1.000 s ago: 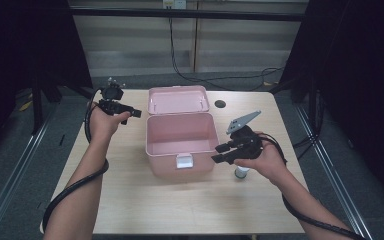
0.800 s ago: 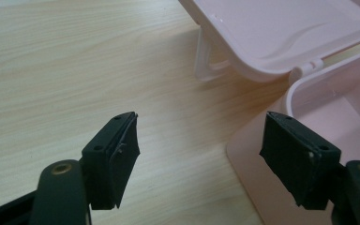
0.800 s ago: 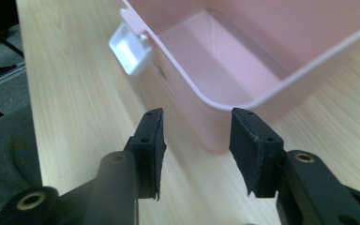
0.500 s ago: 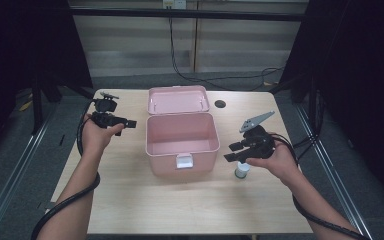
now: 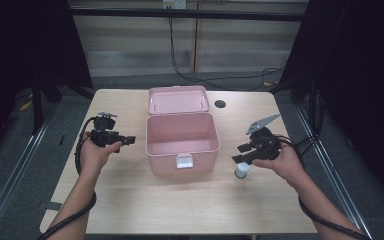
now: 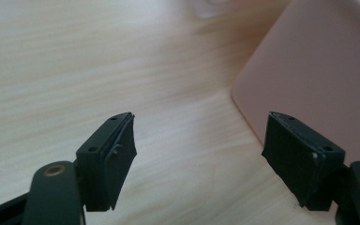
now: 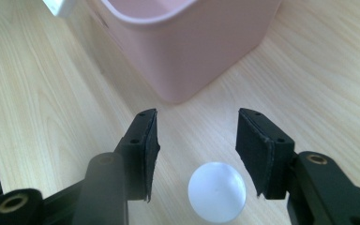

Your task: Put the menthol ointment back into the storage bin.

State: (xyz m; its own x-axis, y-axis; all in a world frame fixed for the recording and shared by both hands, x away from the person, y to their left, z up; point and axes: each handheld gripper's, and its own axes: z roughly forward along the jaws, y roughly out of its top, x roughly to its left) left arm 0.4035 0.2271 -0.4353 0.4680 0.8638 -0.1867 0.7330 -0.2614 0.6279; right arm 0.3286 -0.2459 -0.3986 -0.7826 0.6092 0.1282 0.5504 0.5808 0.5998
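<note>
An open pink box (image 5: 182,150) stands mid-table with its lid (image 5: 177,99) laid back. To the left of the box my left gripper (image 5: 130,141) is held low over the wood, open, with nothing between its jaws (image 6: 199,140); the box's wall (image 6: 318,79) is close on the right of its view. Right of the box my right gripper (image 5: 237,153) hovers over a small white-capped bottle (image 5: 242,171) that stands on the table. Its jaws (image 7: 197,136) have just been opening. The round white cap (image 7: 217,191) sits low between them, and the pads do not touch it.
The box's white latch (image 5: 183,161) faces the near side. A small black hole (image 5: 220,104) marks the table behind the box, to the right of the lid. Cables trail from both grippers. Bare wood (image 5: 180,205) lies in front of the box.
My left gripper has sunk and come toward the near side, left of the box. The right gripper has shifted right, away from the box, and its jaws stand wider. The bottle stays put.
</note>
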